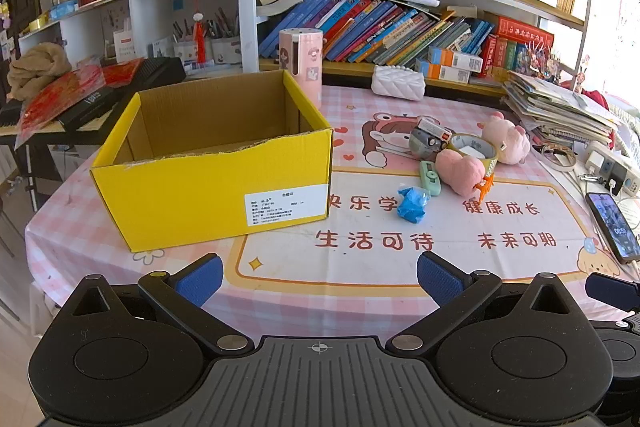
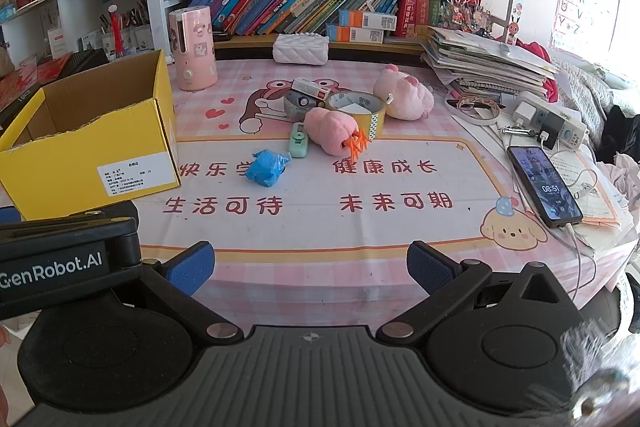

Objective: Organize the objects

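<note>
Left gripper point(image 1: 320, 279) and right gripper point(image 2: 311, 267): fingers spread wide, nothing between them. Yellow box point(image 1: 208, 187) stands open-topped on the worktop point(image 1: 360, 275), toys alongside.

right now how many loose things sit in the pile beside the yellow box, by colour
pink: 2, plush and plush
blue: 1, bag
green: 1, case
yellow: 1, tape
orange: 1, clip
grey: 1, gadget
white and red: 1, carton
total: 8
</note>
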